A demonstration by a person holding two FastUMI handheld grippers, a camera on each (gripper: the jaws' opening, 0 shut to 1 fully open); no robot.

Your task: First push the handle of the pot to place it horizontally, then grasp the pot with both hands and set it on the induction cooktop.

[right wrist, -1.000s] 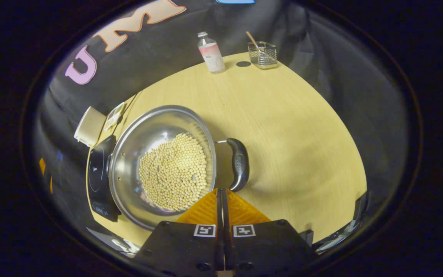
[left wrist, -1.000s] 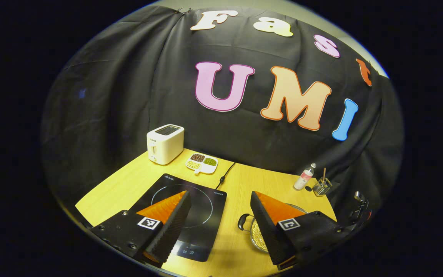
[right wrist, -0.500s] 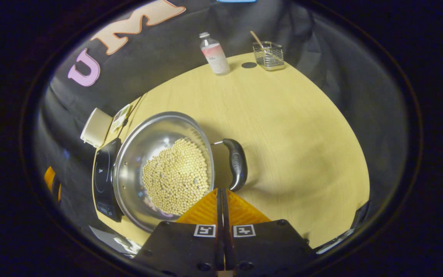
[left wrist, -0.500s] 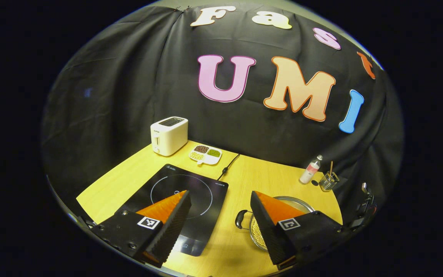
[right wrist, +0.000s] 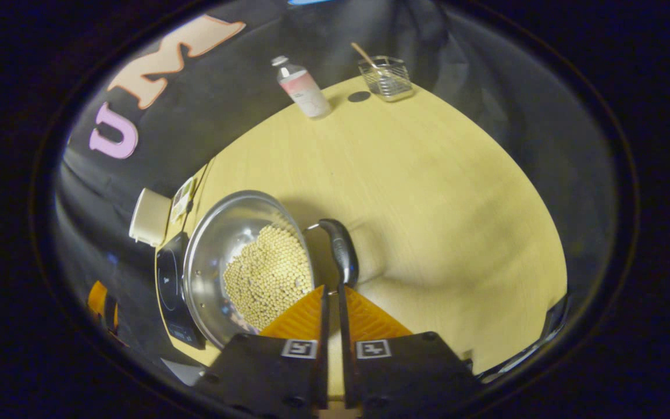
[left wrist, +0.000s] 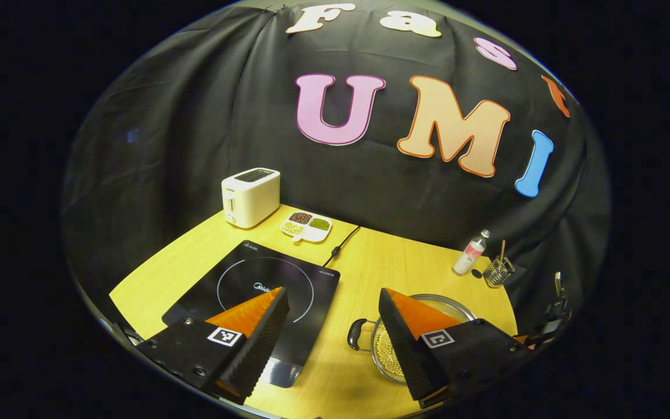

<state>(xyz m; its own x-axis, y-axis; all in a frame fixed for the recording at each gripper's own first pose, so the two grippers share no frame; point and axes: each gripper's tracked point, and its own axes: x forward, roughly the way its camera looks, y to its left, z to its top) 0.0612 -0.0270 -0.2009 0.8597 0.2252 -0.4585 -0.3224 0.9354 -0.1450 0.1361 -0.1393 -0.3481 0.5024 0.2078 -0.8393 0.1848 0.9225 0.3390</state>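
Pot: steel, on the yellow table, just right of the induction cooktop, not on it.
Pot contents: a heap of pale round beans piled toward the near side.
Pot handles: the black handle stands just ahead of the right gripper; the left gripper view picks up the opposite loop handle facing the cooktop.
Right gripper: fingers nearly together, a thin slit between them, nothing pinched.
Left gripper: fingers spread wide, empty, one over the cooktop, one over the pot.
Divided dish: dark, green and pale grains in separate sections, beside the white toaster.
Far corner: small bottle, and a clear holder with a stick in it.
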